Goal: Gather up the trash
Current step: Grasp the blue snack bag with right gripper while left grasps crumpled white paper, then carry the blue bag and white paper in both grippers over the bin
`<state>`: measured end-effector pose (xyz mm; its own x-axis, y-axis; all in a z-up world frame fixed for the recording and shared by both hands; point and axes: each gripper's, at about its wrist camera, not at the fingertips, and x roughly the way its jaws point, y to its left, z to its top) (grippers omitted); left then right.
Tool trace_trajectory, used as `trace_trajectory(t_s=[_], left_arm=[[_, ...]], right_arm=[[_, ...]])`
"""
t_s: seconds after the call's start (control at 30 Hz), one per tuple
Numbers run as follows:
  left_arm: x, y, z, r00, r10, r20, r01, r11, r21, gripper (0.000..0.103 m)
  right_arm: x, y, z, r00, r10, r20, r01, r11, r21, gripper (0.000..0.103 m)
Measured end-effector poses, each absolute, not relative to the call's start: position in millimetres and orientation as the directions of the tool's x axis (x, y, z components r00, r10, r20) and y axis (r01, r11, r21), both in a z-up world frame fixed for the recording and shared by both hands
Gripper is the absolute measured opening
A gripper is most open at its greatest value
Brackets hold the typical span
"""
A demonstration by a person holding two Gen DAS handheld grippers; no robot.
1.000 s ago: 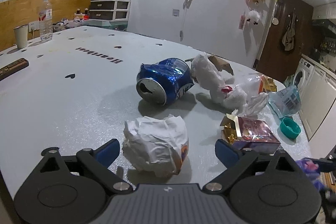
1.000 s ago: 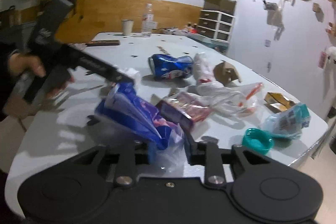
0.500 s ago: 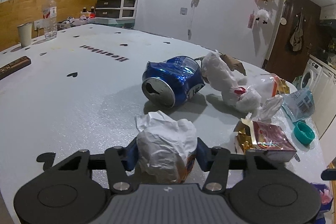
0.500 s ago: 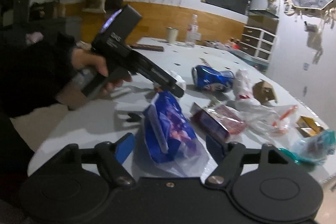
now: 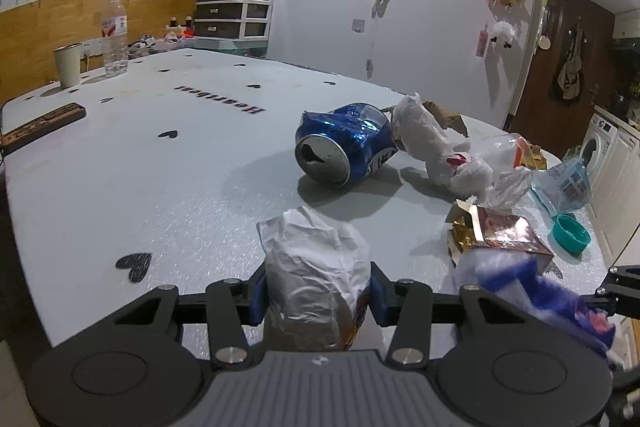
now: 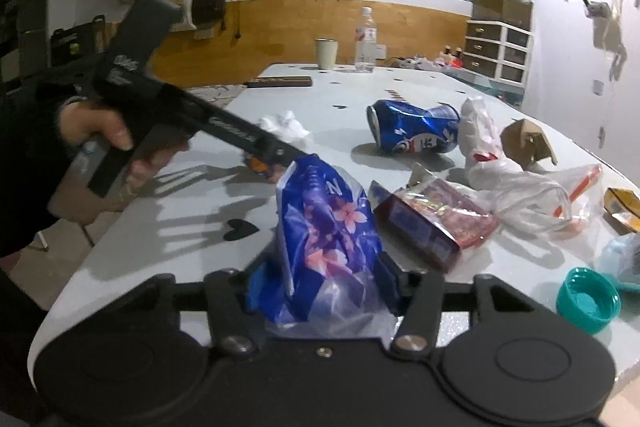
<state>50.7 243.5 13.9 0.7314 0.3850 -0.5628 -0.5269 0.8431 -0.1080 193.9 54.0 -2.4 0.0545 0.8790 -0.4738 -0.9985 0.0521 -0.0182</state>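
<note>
On the table (image 5: 120, 187), near its front edge, the left gripper (image 5: 318, 293) clenches a crumpled paper wad (image 5: 316, 279) standing upright. Beside it, the right gripper (image 6: 324, 285) pinches a blue bag (image 6: 324, 227), its long axis rising away from the fingers.

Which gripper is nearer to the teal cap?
Right. The right gripper, holding a blue bag, is beside the cap; the left gripper is farther across the table.
</note>
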Motion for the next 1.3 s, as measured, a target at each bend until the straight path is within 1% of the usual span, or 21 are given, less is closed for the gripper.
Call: trace_trajectory(t_s=[0.2, 0.3, 0.63, 0.97, 1.3], left_arm=[[43, 228, 21, 0.746, 0.406, -0.528, -0.520, 0.851, -0.080, 0.047], [38, 215, 29, 0.761, 0.419, -0.496, -0.510, 0.858, -0.059, 0.047], [29, 174, 50, 0.806, 0.407, -0.429, -0.461, 0.887, -0.026, 0.047], [27, 133, 65, 0.856, 0.351, -0.379, -0.390, 0.920, -0.029, 0.047], [36, 88, 71, 0.897, 0.263, -0.356, -0.291, 0.956, -0.025, 0.047]], right_arm=[[191, 48, 5, 0.115, 0.880, -0.461, -0.991, 0.136, 0.012, 0.036], [186, 42, 13, 0.152, 0.884, -0.441, -0.984, 0.178, 0.016, 0.034], [173, 13, 46, 0.299, 0.887, -0.352, -0.942, 0.334, 0.042, 0.033], [173, -16, 54, 0.431, 0.838, -0.334, -0.880, 0.473, 0.050, 0.033], [168, -57, 59, 0.539, 0.781, -0.317, -0.816, 0.577, 0.035, 0.033]])
